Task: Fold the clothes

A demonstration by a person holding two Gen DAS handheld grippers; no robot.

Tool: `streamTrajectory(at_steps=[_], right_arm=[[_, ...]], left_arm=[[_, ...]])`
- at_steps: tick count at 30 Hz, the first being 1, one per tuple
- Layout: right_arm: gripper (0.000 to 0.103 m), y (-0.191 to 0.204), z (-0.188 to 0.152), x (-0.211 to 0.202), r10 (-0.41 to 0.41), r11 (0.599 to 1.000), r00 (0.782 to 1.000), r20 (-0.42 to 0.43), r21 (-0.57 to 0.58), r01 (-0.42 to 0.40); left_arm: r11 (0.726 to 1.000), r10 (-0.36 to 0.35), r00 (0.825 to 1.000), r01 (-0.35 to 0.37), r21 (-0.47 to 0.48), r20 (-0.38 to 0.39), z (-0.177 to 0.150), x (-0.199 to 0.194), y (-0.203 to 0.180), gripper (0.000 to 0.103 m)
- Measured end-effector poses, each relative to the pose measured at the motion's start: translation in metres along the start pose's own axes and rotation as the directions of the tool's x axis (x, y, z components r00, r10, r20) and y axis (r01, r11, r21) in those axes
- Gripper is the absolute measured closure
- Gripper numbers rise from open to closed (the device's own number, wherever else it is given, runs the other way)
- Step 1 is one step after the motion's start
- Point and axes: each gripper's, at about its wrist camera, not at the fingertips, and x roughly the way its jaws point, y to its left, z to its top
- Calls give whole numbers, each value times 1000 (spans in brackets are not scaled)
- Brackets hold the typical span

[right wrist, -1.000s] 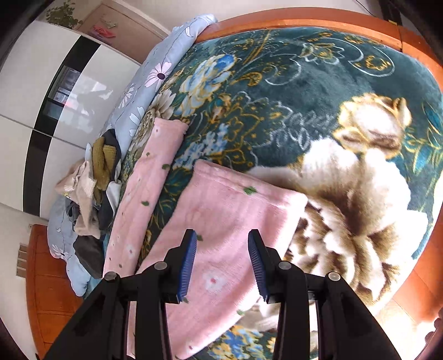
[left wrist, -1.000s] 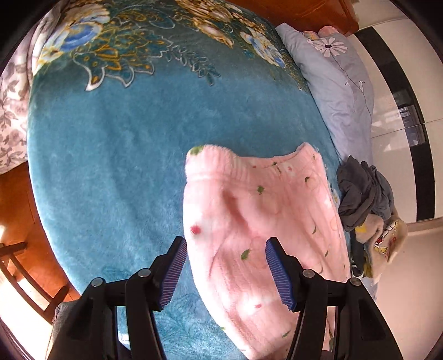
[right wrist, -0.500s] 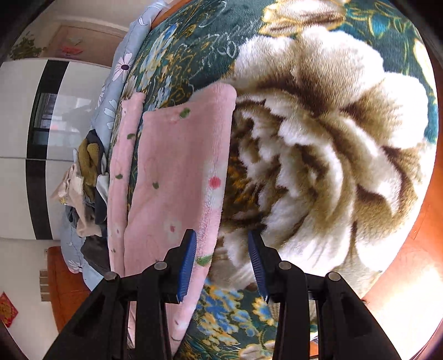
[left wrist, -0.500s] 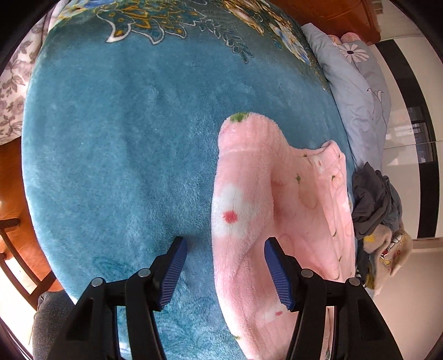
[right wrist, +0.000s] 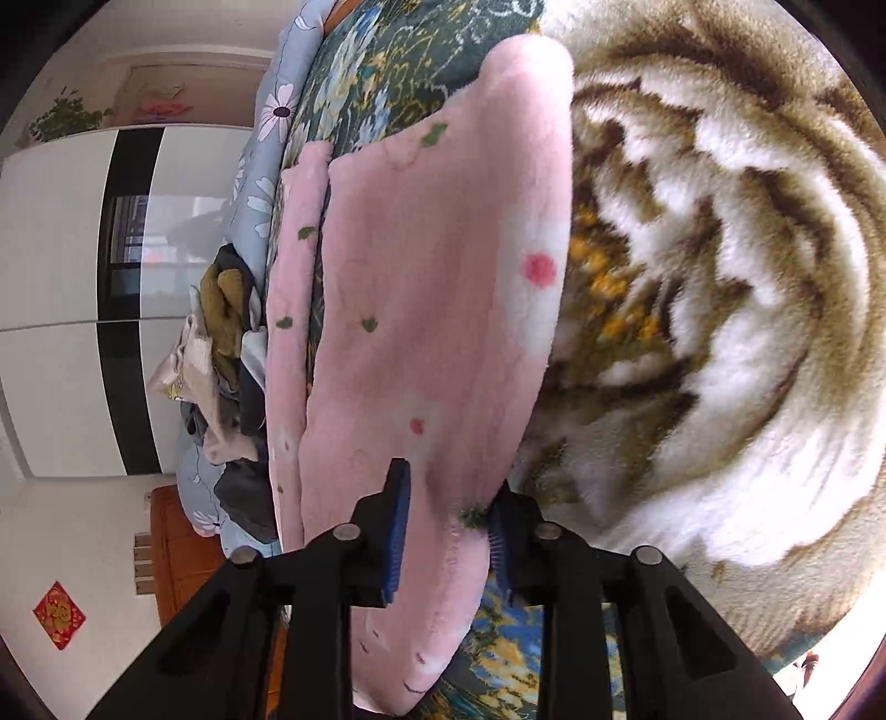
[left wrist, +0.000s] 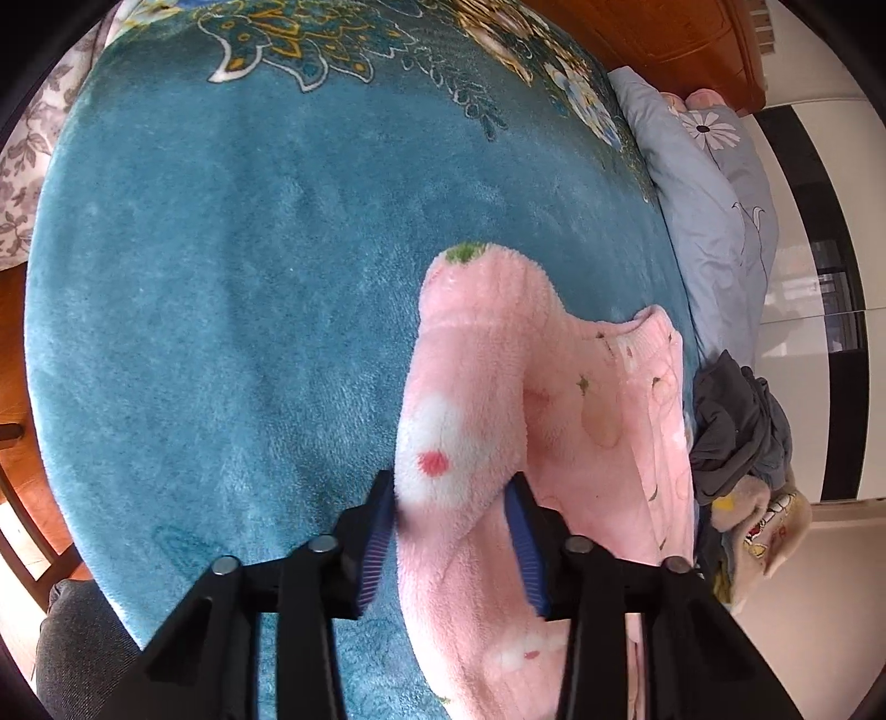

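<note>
Left wrist view: a teal plush blanket (left wrist: 232, 288) w/ a gold floral border covers the bed. At far left, a strip of grey-leaf sheet (left wrist: 22, 166). Bottom centre, the left gripper (left wrist: 451, 531) is closed on a raised fold of the pink fleece garment (left wrist: 470, 399); both blue ribbed pads press the fabric, which bulges up between them, showing a white flower w/ a red dot. The rest of the garment lies flat on the blanket to the right, its ribbed hem toward the far side. Further right, a pale blue daisy-print pillow (left wrist: 714, 205) sits against the wooden headboard (left wrist: 681, 39), and a heap of dark and beige clothes (left wrist: 742, 443) rests at the bed edge, just beside the garment.

Right wrist view: at far left, a white wardrobe (right wrist: 61, 310) w/ a black stripe; a red ornament (right wrist: 58, 615) hangs on the wall below it. Next, the same clothes heap (right wrist: 221, 343), then the pink garment (right wrist: 421, 310) running up the middle. The right gripper (right wrist: 447, 531) clamps the garment's near edge, pads narrowed onto it; the right pad is partly hidden by fabric, so contact there is probable, not certain. At right, the blanket's big white-and-brown flower print (right wrist: 720, 288) fills the view.
</note>
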Motion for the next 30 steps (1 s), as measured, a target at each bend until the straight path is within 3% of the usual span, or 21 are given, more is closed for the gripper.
streamTrajectory(at_steps=[2,4,11,15,22,30], right_arm=[[95,3,-1,5,-17,1000,1000,-2,-2,17],[96,6,0,7,-5,1000,1000,5,11,5],[97,53,18,10,137,991,990,33,1,-137],[97,85,30,12,223,975,973,53,-3,-223],[98,130,53,7,315,949,945,84,-45,-312],[98,161,84,15,237,967,969,74,-110,-228]], left_arm=[[1000,13,1000,-13,1,-5,0,-1,-2,88],[1000,27,1000,-27,2,-9,1,-1,-4,93],[999,-49,999,48,13,19,13,-19,-41,96],[988,-140,989,143,-51,49,26,-30,-65,96],[970,-240,969,239,34,53,29,-52,-109,96],[979,-194,981,195,59,-22,31,-33,-151,96]])
